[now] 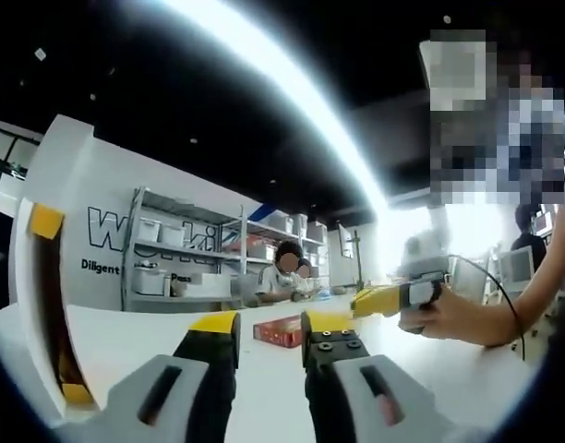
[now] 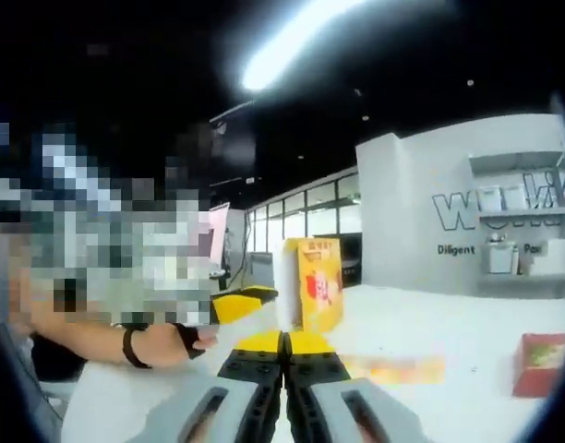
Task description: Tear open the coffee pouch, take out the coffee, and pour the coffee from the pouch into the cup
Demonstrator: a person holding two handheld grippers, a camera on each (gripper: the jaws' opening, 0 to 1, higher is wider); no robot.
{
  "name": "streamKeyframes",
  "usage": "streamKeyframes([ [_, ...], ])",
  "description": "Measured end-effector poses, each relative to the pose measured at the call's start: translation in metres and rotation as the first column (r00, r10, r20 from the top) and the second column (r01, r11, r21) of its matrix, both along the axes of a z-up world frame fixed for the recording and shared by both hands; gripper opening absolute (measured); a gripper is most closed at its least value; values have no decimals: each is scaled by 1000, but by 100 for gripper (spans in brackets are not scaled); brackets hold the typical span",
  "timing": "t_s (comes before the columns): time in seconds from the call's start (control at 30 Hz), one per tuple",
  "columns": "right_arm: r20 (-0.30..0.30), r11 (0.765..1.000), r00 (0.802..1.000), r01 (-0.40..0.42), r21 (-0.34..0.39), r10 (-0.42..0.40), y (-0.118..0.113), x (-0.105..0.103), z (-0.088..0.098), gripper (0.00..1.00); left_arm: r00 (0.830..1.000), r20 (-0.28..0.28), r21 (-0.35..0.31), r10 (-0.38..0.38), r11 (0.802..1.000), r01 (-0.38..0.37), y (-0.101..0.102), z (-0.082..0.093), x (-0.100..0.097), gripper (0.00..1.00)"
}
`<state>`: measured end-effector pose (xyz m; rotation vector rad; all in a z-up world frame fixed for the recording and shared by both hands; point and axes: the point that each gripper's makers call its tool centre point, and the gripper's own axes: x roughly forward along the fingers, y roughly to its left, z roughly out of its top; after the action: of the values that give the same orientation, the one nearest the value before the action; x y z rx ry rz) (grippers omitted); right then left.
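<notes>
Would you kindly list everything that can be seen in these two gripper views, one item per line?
Coffee pouch: one, yellow with red print, upright just above the right gripper's jaw tips.
Red box: one, red, on the white table beyond the left gripper; also at the right edge of the right gripper view.
White table: one, white, under everything.
Shelving: one grey rack with white bins, against the white wall.
Seated people: two, behind the table, by the shelving.
Left gripper: one, yellow tipped, jaws apart, nothing between them.
Right gripper: one, yellow tipped, jaws together.
Hand: one, holding the right gripper.
</notes>
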<state>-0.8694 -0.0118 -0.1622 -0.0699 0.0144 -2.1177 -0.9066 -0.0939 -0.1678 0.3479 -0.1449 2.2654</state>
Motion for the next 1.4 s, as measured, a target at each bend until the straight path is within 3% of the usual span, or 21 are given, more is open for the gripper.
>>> streamKeyframes([
  [0.07,-76,997,997,-16,-75,10,5,14,31,0,1000,-5,1,2,1000,-2,-2,3,0,28],
  [0.1,-71,996,997,-4,-86,-2,10,12,33,0,1000,-9,6,2,1000,-2,-3,4,0,28],
  [0.23,51,999,998,25,-31,-24,15,-15,-7,0,1000,-5,9,-1,1000,1,-2,4,0,28],
  [0.3,23,999,1000,17,-48,-16,16,-9,5,0,1000,-1,4,-3,1000,3,0,1,-1,28],
  [0.37,-77,998,997,26,-64,-31,16,3,30,0,1000,-3,-1,-3,1000,3,1,1,0,28],
  [0.4,-73,994,997,-2,-107,-5,15,7,36,0,1000,-7,0,-5,1000,5,1,3,1,28],
  [0.43,-42,994,999,-16,-108,12,13,5,30,0,1000,-9,3,-7,1000,7,1,4,2,28],
  [0.5,-1,1000,1000,18,16,-18,6,-8,-6,0,1000,-8,4,-10,1000,10,2,4,2,28],
  [0.53,61,1000,998,-7,13,6,0,-9,-20,0,1000,-7,1,-10,1000,10,3,3,2,28],
  [0.67,-34,999,999,-30,-45,28,3,7,18,0,1000,-2,-6,-8,1000,8,3,0,1,28],
  [0.7,-40,994,999,-38,-101,34,7,9,28,0,1000,-5,-3,-8,1000,8,2,2,2,28],
  [0.73,-31,994,999,-30,-103,27,9,5,27,0,1000,-8,2,-9,1000,9,1,4,2,28],
  [0.83,65,999,997,35,-18,-33,17,-22,-16,0,1000,-9,5,-11,1000,11,2,4,3,28],
  [0.93,2,998,1000,18,-56,-18,18,-9,10,0,1000,-5,0,-10,1000,10,3,2,3,28],
  [1.0,-103,995,994,24,-97,-34,19,7,40,0,1000,-10,3,-10,1000,10,2,4,4,28],
  [1.03,-97,994,995,8,-109,-19,17,11,42,0,1000,-12,6,-11,1000,11,1,5,4,28],
  [1.1,-41,1000,999,28,-12,-29,10,-3,9,0,1000,-15,10,-11,1000,11,1,7,5,28],
  [1.17,31,1000,1000,-2,-2,3,-1,-7,-11,0,1000,-11,8,-10,1000,10,1,5,3,28],
  [1.27,-34,1000,999,-20,-7,20,-2,7,10,0,1000,-6,-2,-6,1000,6,2,1,2,28],
  [1.33,-54,997,998,-43,-68,39,-1,15,25,0,1000,-10,2,-7,1000,7,1,4,3,28],
  [1.4,-7,1000,1000,-4,-11,4,1,1,3,0,1000,-14,4,-7,1000,7,1,5,4,28],
])
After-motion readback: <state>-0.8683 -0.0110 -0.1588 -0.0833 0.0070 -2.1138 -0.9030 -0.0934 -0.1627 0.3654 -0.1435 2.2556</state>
